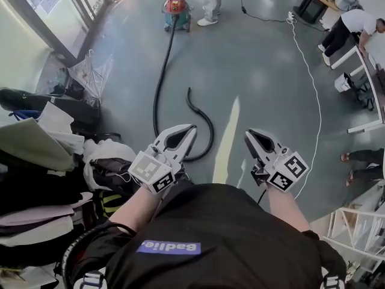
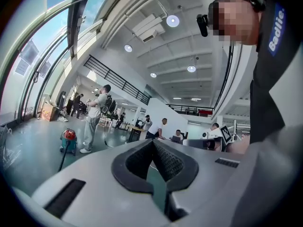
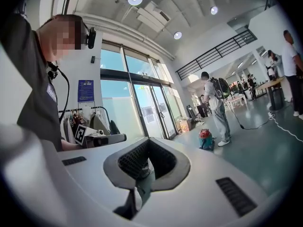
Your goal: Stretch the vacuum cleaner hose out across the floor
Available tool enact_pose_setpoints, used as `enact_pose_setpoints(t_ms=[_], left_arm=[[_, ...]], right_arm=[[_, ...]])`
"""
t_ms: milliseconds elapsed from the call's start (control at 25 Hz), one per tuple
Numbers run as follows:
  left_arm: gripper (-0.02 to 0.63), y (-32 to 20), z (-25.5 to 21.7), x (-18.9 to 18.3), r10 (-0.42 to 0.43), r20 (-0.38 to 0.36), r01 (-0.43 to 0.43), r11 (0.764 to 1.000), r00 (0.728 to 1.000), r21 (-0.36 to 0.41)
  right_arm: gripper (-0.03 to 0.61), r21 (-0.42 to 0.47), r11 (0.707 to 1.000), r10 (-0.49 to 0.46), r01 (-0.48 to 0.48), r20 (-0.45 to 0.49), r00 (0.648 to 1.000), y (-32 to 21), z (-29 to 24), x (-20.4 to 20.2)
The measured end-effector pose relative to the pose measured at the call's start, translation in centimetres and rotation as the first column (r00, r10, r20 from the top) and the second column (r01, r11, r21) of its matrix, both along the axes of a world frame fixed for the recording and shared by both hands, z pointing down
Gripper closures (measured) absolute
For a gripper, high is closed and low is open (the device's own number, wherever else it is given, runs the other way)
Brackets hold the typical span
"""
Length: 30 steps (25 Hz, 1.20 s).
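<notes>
Held both forearms (image 1: 139, 208) out front, side by side, pointing level. Had left gripper (image 1: 191, 127) and right gripper (image 1: 248, 134) both pressed shut, nothing pinched. Spotted the hose (image 1: 157, 83) snaking over the floor (image 1: 258, 71) from the vacuum cleaner (image 1: 175, 11) to a hook beyond the left gripper.

**Bits We Cannot See**

The hose (image 1: 157, 83) runs down the floor and goes behind the left tool (image 1: 192, 127), so part of its low bend is hidden. The person (image 1: 210, 3) by the vacuum cleaner (image 1: 176, 9) is cut off at the top edge, and only legs show. A second person (image 1: 363, 157) at the right edge shows only legs too.
</notes>
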State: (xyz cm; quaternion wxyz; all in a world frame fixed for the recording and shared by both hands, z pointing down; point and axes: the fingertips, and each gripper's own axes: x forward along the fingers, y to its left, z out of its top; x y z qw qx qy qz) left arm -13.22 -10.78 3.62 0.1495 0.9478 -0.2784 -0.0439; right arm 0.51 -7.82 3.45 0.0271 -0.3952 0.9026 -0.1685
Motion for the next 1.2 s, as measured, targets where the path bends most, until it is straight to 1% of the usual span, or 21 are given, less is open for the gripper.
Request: enact_pose_setpoints(t_ms=[120, 240, 360, 480, 640, 800, 880, 1000, 1200], left_arm=[[0.606, -4.1, 1.3, -2.0, 0.006, 0.013, -0.006, 1.0, 1.0, -0.023], [0.606, -7.0, 2.7, -3.0, -0.02, 0.014, 0.02, 0.998, 1.0, -0.057], [0.606, -9.5, 3.9, -2.7, -0.046, 0.028, 0.049, 0.994, 0.999, -0.095], [0.606, -11.8, 4.7, -1.5, -0.068, 0.056, 0.074, 0.991, 0.996, -0.112], [0.606, -15.8, 4.5, 1.4, -0.11, 0.106, 0.121, 0.987, 0.988, -0.11], [0.606, -20.2, 4.5, 6.2, -0.152, 0.171, 0.172, 0.978, 0.973, -0.114], [0.606, -22.8, 4.9, 9.0, -0.17, 0.196, 0.196, 0.973, 0.966, -0.124], [0.606, -25.8, 5.6, 12.9, -0.183, 0.21, 0.217, 0.965, 0.96, -0.15], [0.606, -29.1, 8.9, 16.8, -0.171, 0.268, 0.229, 0.953, 0.948, -0.2]], right_arm=[[0.574, -0.012, 1.0, 0.013, -0.013, -0.011, 1.0, -3.0, 0.4, -1.4], [0.574, -0.041, 0.999, 0.015, -0.016, -0.025, 1.0, -5.0, 1.5, -1.7], [0.574, -0.065, 0.998, 0.024, -0.025, -0.018, 1.0, -7.4, 2.5, -0.7], [0.574, -0.067, 0.998, 0.003, -0.004, -0.017, 1.0, -10.1, 3.3, 0.8], [0.574, -0.036, 0.999, -0.032, 0.032, -0.013, 0.999, -15.3, 3.8, 4.3], [0.574, 0.002, 0.997, -0.081, 0.081, 0.005, 0.997, -21.0, 4.2, 9.6], [0.574, -0.006, 0.995, -0.102, 0.102, 0.025, 0.994, -23.7, 4.8, 12.5], [0.574, -0.024, 0.991, -0.131, 0.132, 0.045, 0.99, -26.5, 5.9, 15.9], [0.574, -0.068, 0.987, -0.141, 0.145, 0.052, 0.989, -29.4, 8.6, 19.6]])
